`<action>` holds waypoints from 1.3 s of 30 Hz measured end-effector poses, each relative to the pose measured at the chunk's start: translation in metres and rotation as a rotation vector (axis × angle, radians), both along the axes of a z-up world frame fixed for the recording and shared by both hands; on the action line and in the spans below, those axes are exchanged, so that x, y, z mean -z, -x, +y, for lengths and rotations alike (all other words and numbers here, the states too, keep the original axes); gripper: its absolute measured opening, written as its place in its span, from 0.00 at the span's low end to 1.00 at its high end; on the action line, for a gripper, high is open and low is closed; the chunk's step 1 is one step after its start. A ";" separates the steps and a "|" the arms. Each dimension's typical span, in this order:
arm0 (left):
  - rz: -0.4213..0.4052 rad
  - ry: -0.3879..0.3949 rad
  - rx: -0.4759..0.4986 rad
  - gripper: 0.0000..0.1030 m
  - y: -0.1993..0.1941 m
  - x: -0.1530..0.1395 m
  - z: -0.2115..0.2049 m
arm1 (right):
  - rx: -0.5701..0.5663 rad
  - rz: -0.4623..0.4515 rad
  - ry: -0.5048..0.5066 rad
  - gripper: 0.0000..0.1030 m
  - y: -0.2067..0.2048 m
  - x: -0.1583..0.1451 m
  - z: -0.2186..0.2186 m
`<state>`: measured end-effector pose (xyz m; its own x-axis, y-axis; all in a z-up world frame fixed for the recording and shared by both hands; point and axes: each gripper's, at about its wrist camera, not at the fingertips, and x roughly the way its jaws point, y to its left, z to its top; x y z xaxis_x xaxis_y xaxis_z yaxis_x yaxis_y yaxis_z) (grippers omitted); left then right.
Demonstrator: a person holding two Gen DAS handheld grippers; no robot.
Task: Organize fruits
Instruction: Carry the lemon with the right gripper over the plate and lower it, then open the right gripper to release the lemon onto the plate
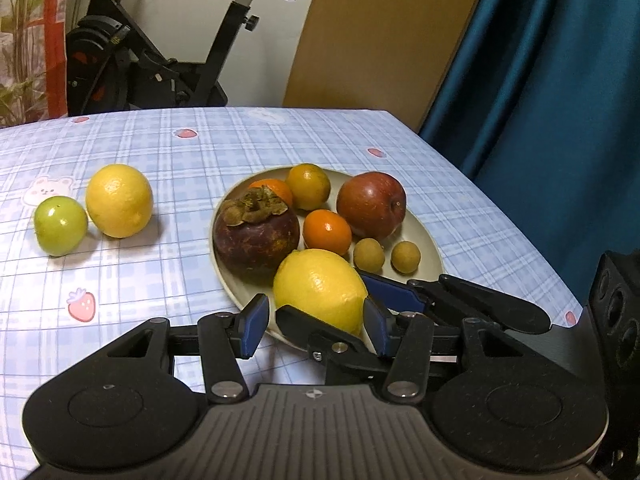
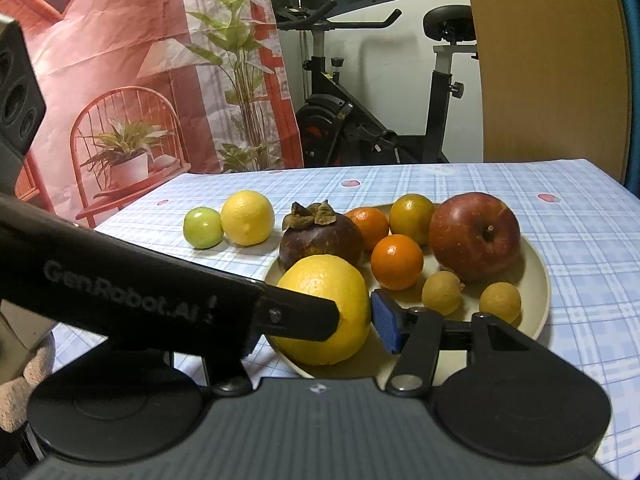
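A beige plate [image 1: 434, 258] holds a mangosteen [image 1: 256, 236], a red apple [image 1: 372, 204], small oranges [image 1: 327, 232] and two longans [image 1: 369, 255]. A lemon [image 2: 324, 280] sits at the plate's near rim. My right gripper [image 2: 320, 314] is shut on it. Its right pad [image 2: 386, 320] touches the lemon's side, and its left finger is hidden behind my left gripper's finger [image 2: 304, 316]. My left gripper [image 1: 315, 303] stands open around the same lemon [image 1: 320, 284], with a gap showing at its left pad [image 1: 254, 326]. A second lemon [image 1: 119, 200] and a green fruit [image 1: 60, 220] lie on the cloth to the left.
The checked tablecloth [image 1: 160, 280] shows bare patches left of the plate. The table's right edge [image 1: 520, 240] runs close to the plate, beside a blue curtain [image 1: 560, 100]. An exercise bike [image 1: 160, 60] and a wooden board [image 1: 380, 40] stand behind the far edge.
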<state>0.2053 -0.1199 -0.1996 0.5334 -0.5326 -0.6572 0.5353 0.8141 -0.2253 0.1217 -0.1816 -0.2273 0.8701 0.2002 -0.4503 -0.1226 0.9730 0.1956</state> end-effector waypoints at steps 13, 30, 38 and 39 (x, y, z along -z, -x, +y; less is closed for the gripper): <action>-0.025 0.052 -0.010 0.54 0.010 -0.001 0.009 | -0.002 0.017 0.006 0.62 -0.006 0.002 0.002; -0.063 0.091 -0.050 0.54 0.020 -0.006 0.022 | 0.018 0.002 0.026 0.78 -0.004 0.002 0.001; -0.058 0.094 -0.065 0.54 0.022 -0.005 0.027 | 0.017 0.004 0.031 0.78 -0.004 0.002 0.001; -0.057 0.094 -0.066 0.54 0.022 -0.005 0.027 | 0.018 0.004 0.031 0.78 -0.004 0.002 0.001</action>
